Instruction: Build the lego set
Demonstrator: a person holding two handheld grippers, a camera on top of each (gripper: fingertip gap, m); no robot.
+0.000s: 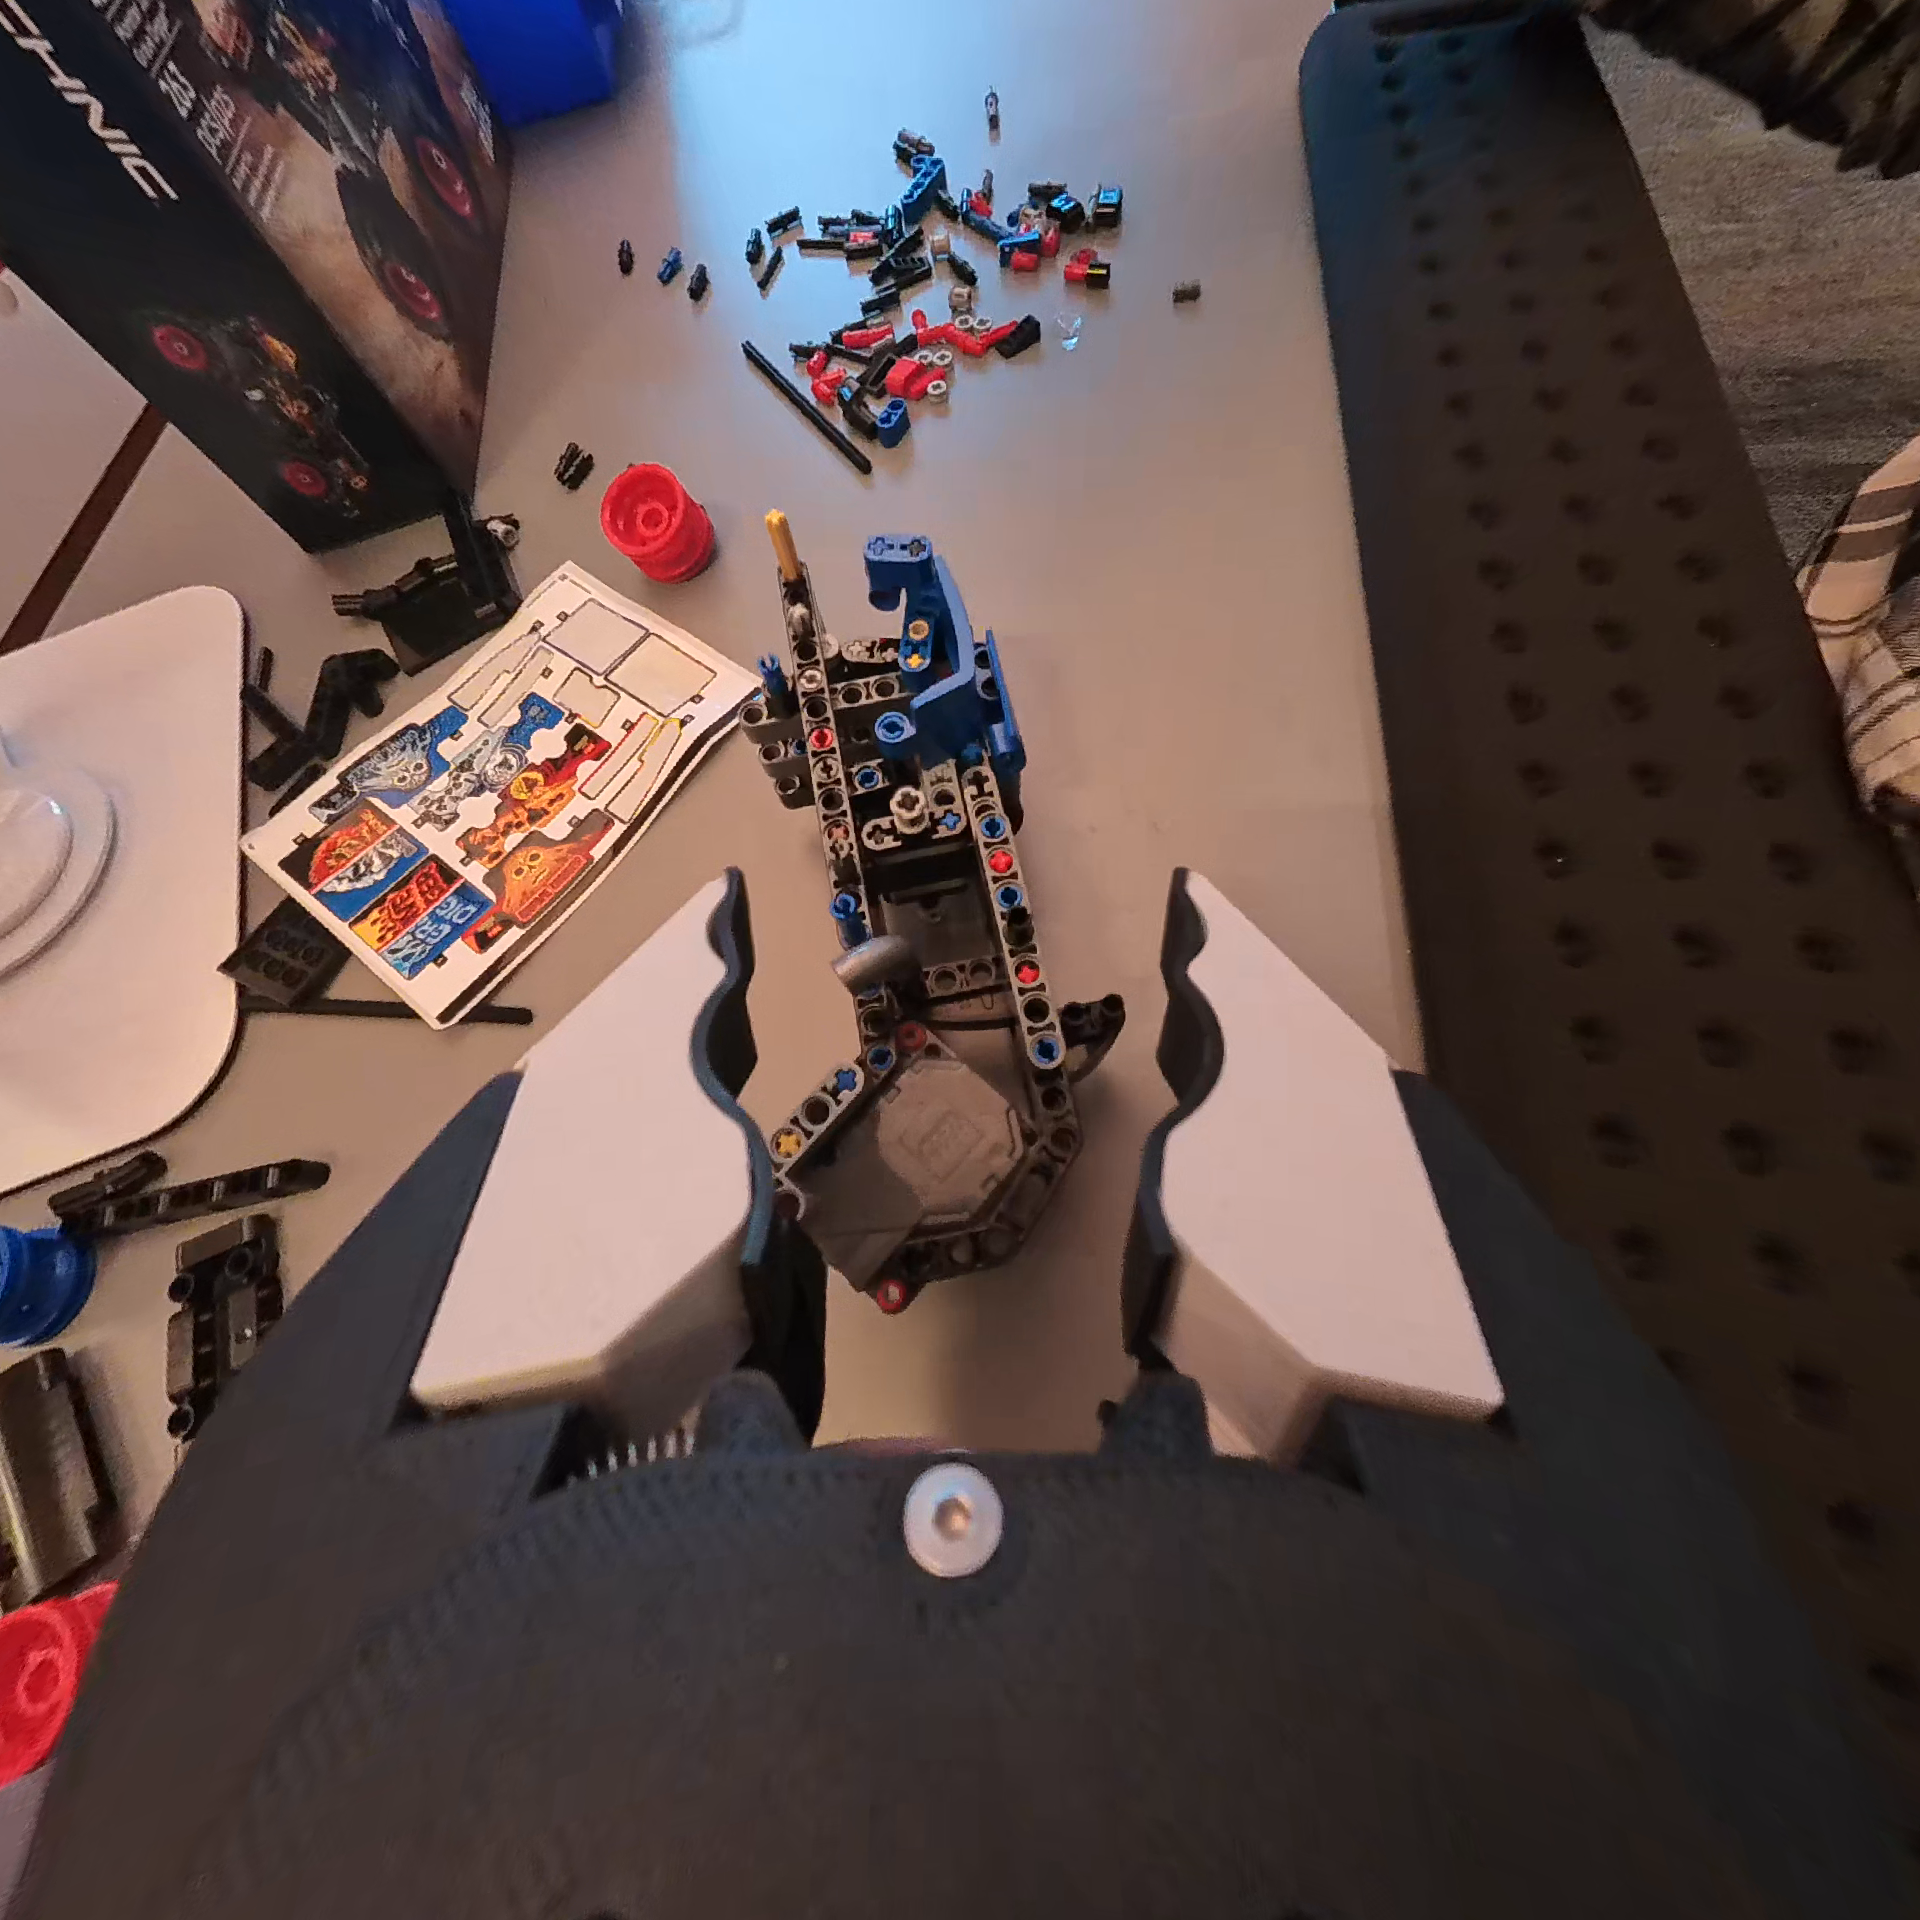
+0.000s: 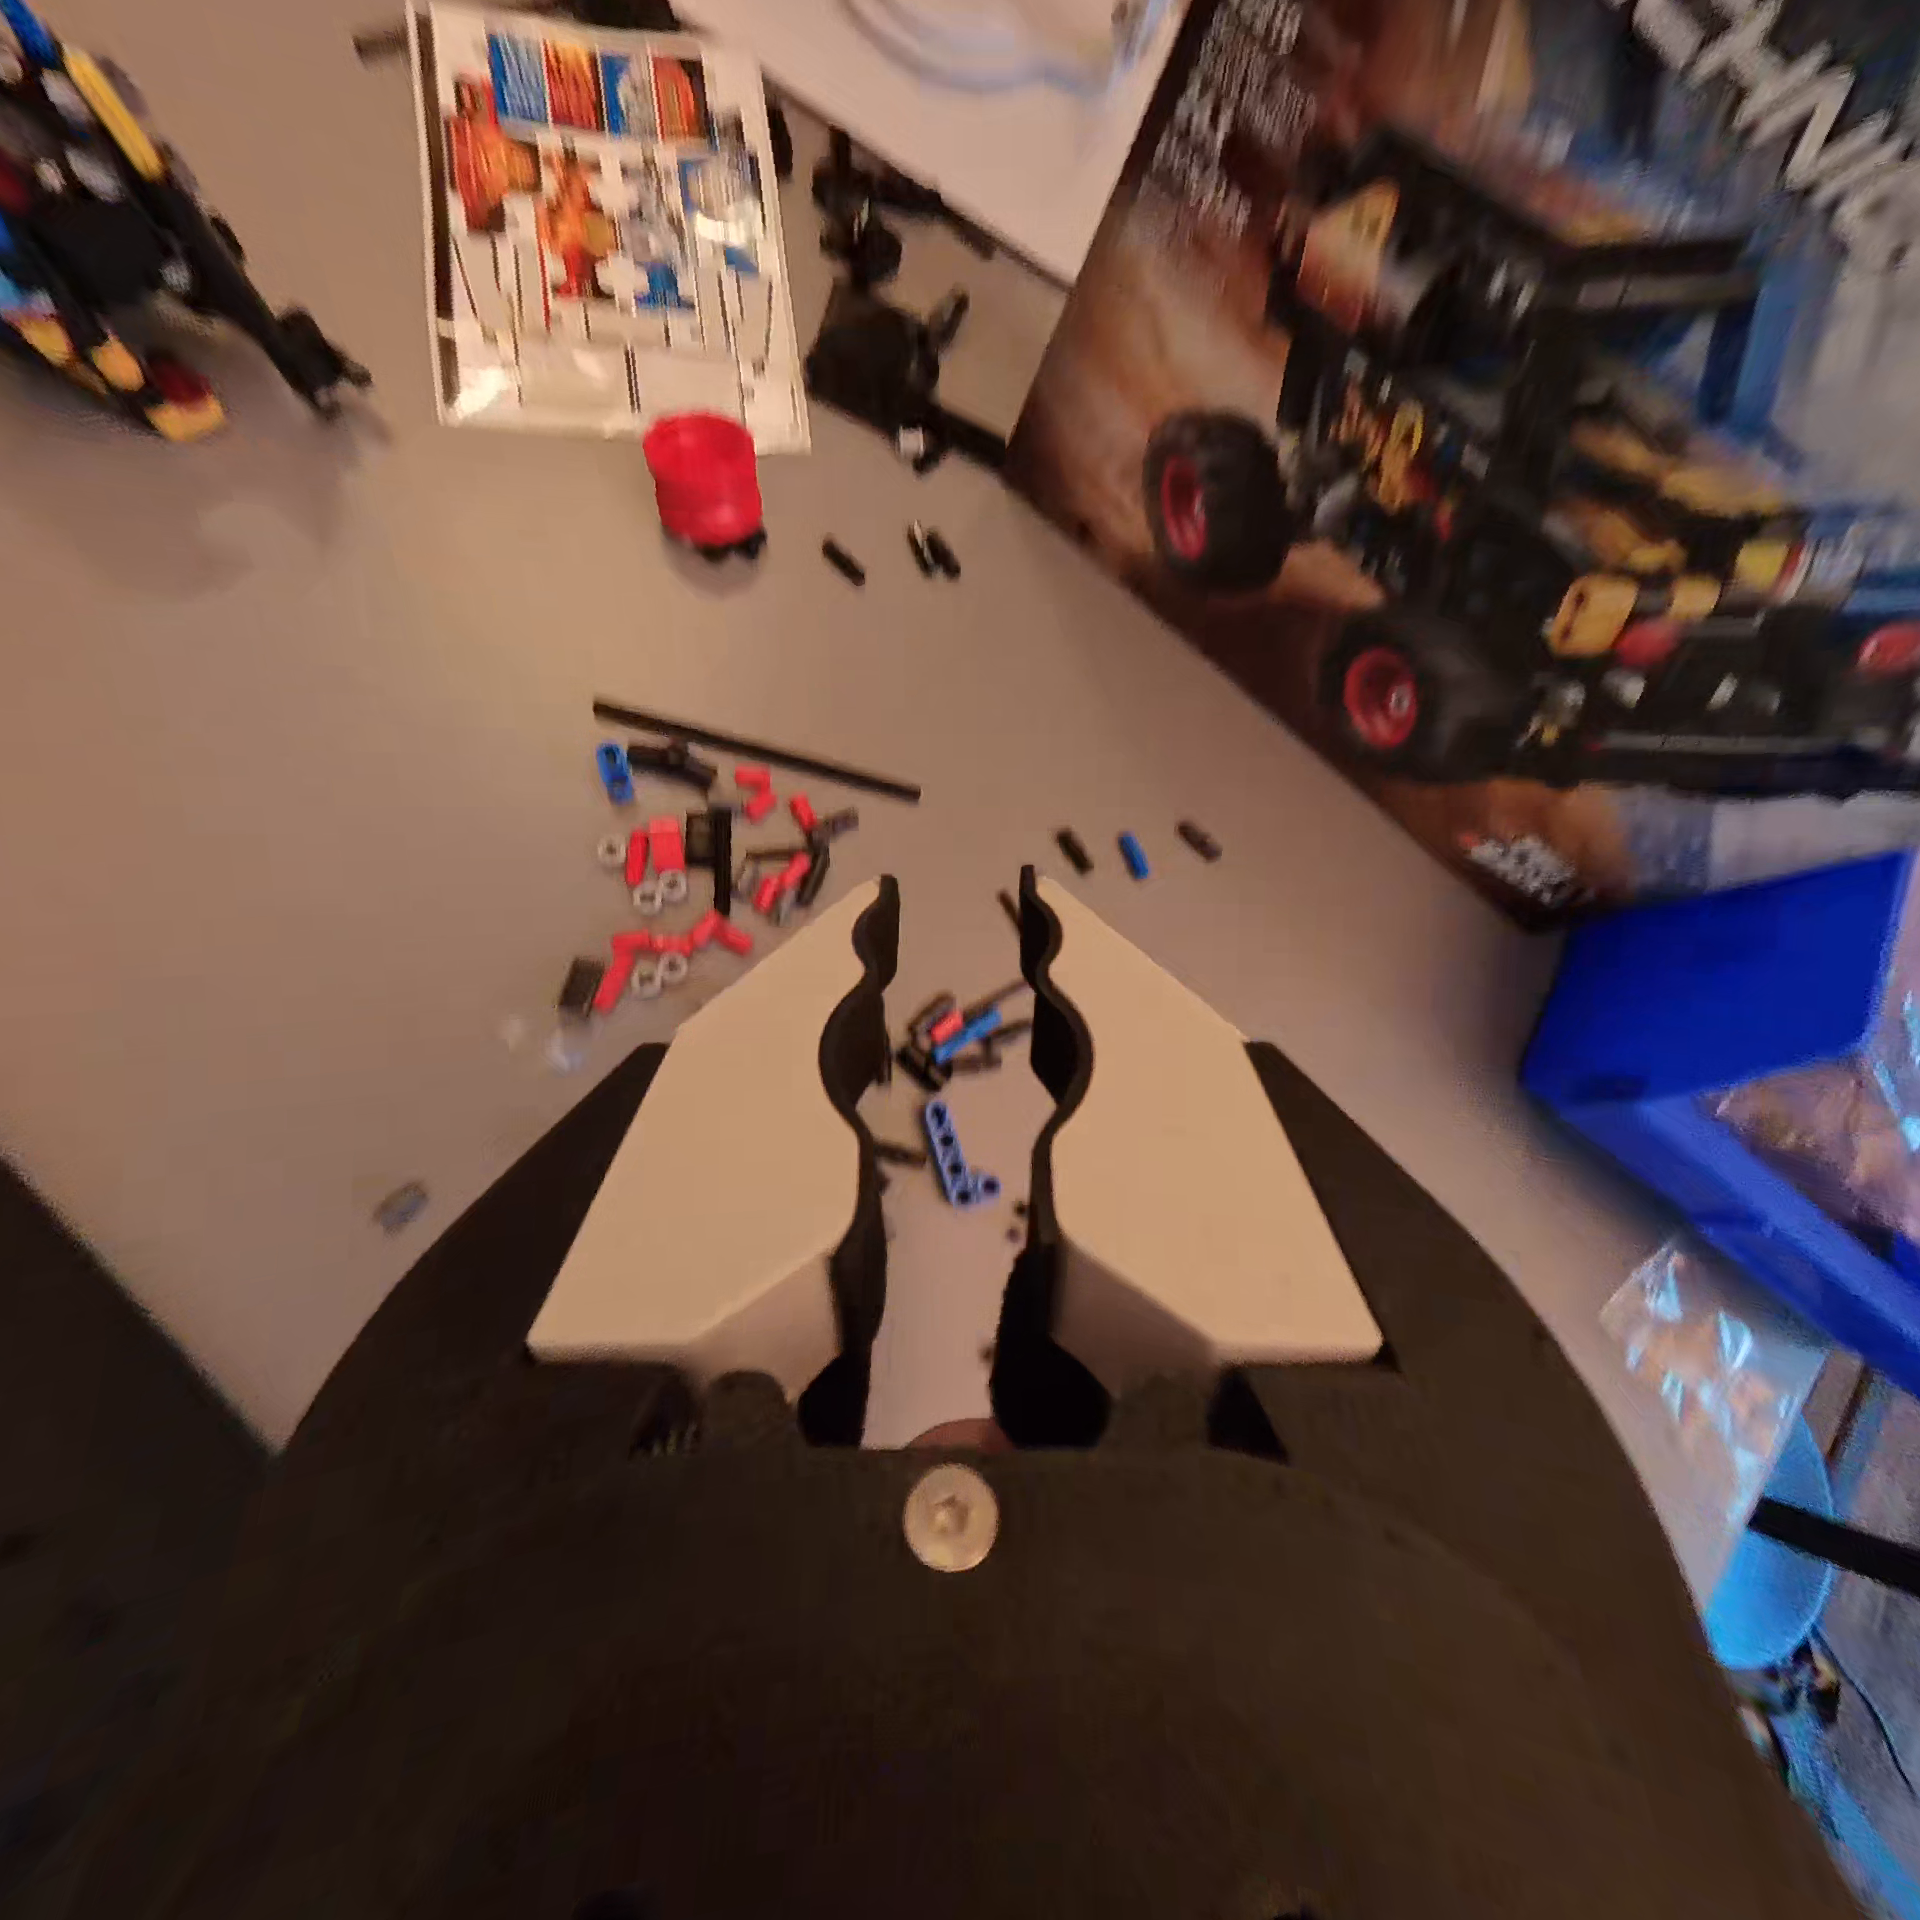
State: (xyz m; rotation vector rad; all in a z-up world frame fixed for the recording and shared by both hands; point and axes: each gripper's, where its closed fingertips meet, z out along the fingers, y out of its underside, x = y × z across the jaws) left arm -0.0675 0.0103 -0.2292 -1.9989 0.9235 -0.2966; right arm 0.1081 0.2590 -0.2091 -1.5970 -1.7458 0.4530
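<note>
Left of the left gripper (image 1: 951, 1049), a sticker sheet (image 1: 499, 790) is lying flat, with a red wheel hub (image 1: 657, 522) sitting beyond it near the set box (image 1: 260, 260). The left gripper is hanging wide open and empty; the half-built chassis (image 1: 914, 914) is lying between its jaws, near end by the left finger, contact unclear. Far ahead of it, the loose parts pile (image 1: 935, 270) is sitting on the table (image 1: 1195, 623). A dark perforated panel (image 1: 1610, 727) is running along its right.

The right gripper (image 2: 956, 1018) is hovering over that pile (image 2: 707, 883), jaws narrowly apart, holding nothing. A blue angled beam (image 2: 956, 1153) is showing between the fingers, below them. This view is blurring, so the gripper is likely moving.

Risks, as I judge: the right jaws' gap is narrow over clustered pieces, so closing could be catching two parts or flicking small pins away. The left gripper clamping the chassis off-centre could be twisting it or popping the blue upper section loose.
</note>
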